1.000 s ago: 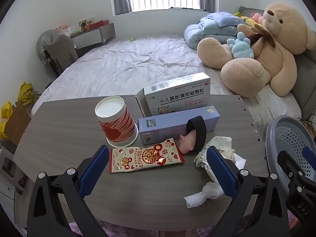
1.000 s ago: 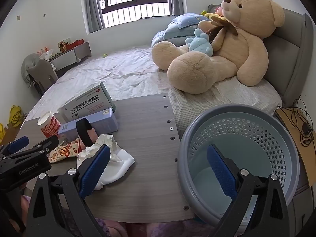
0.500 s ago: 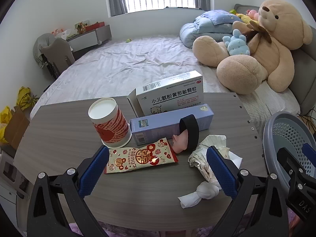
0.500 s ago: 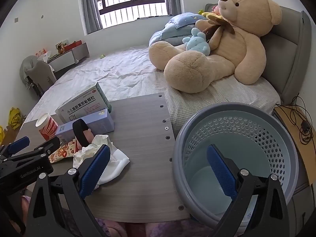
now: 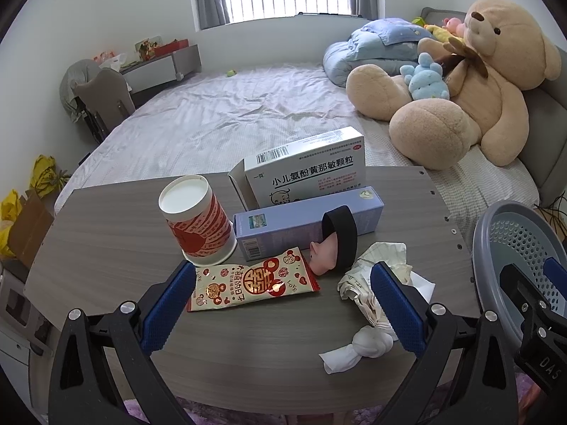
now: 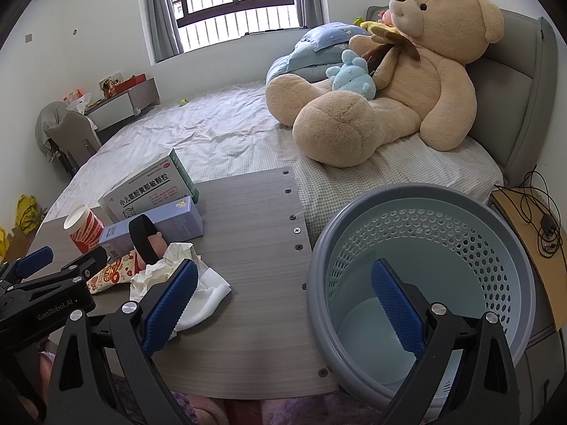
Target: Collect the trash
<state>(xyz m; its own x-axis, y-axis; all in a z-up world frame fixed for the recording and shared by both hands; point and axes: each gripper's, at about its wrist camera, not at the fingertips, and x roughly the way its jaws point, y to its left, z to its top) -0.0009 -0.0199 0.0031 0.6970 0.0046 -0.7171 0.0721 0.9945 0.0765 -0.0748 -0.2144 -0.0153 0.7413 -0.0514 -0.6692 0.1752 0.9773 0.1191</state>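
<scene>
On the grey wooden table (image 5: 106, 241) lie a red-and-white snack wrapper (image 5: 251, 283), a red paper cup (image 5: 198, 223) upside down, a long lilac box (image 5: 308, 223), a white medicine box (image 5: 312, 173), a pink pig toy with a black band (image 5: 333, 248) and crumpled white tissues (image 5: 368, 290). My left gripper (image 5: 283, 304) is open and empty, just in front of the wrapper. My right gripper (image 6: 283, 304) is open and empty, between the tissues (image 6: 184, 272) and the grey-blue basket (image 6: 425, 212), which stands empty at the table's right edge.
A bed with a large teddy bear (image 5: 460, 95) and blue bedding lies behind the table. A side table with cables (image 6: 531, 219) is right of the basket. A chair and a desk (image 5: 106, 85) stand far left.
Both grippers have drawn back and up a little, so the table items sit slightly farther off. Nothing on the table has moved. Both stay open.
</scene>
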